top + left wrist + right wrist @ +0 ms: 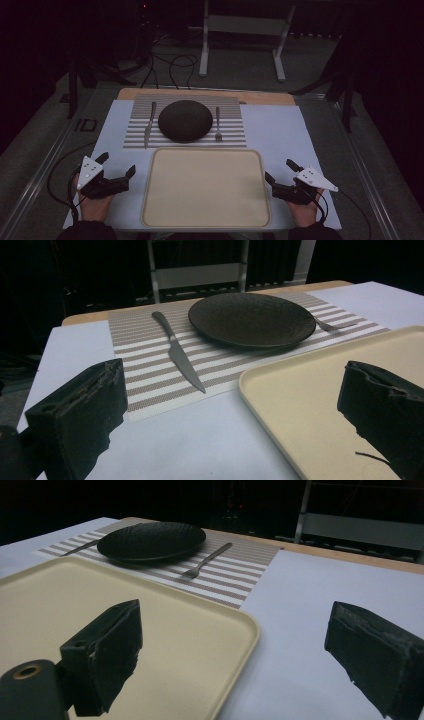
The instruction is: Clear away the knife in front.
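While a person is sitting at a table, the left gripper [118, 165] is resting released, jaws wide apart, just left of a bare cream tray [165, 210], gripping nothing. Beyond the tray, a striped placemat [135, 137] is lying with a knife [148, 126] at its left, a dark plate [185, 120] in the middle and a fork [218, 125] at the right, set as for a meal. The right gripper [279, 170] is waiting equally released just right of the tray, likely poised to clear the setting onto it.

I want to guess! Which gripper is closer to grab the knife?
Probably the left gripper: the knife lies left of the plate, on its side. The right gripper sits across the tray.
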Tool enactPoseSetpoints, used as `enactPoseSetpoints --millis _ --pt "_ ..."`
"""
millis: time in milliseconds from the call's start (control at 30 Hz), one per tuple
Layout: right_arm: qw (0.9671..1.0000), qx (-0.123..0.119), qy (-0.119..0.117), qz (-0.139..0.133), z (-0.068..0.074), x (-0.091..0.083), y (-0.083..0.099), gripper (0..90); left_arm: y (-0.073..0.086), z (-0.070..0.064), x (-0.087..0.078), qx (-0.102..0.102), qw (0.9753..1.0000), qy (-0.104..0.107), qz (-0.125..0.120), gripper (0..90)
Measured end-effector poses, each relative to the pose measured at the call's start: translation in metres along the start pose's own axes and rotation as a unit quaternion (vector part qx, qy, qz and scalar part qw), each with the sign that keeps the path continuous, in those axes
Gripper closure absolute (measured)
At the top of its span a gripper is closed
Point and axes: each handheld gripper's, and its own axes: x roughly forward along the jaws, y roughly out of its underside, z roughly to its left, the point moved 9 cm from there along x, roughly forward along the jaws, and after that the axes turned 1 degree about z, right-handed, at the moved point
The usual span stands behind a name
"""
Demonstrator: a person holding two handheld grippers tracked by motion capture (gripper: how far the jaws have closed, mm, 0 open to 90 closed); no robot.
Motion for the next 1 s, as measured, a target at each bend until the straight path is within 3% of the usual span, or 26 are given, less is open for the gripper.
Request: enactPoseSetpoints --millis 367,633,733,1000 --pt "1.0 -0.002 0.001 0.004 0.0 0.004 0.001 8.3 0.003 0.001 0.001 -0.006 0.9998 -0.004 0.017 1.1" --pt "1.0 0.001 0.007 0.003 -0.001 0.003 0.002 8.3 0.002 0.006 0.004 -0.017 0.999 -0.02 0.037 0.5" --pt "0.9999 0.004 0.008 0.005 -0.002 0.006 0.003 8.3 -0.002 0.009 0.006 -0.025 0.9987 -0.024 0.037 0.5" --pt "0.9999 0.002 0.006 0.009 -0.002 0.008 0.005 8.3 -0.015 0.01 0.015 -0.018 0.9983 -0.023 0.051 0.7"
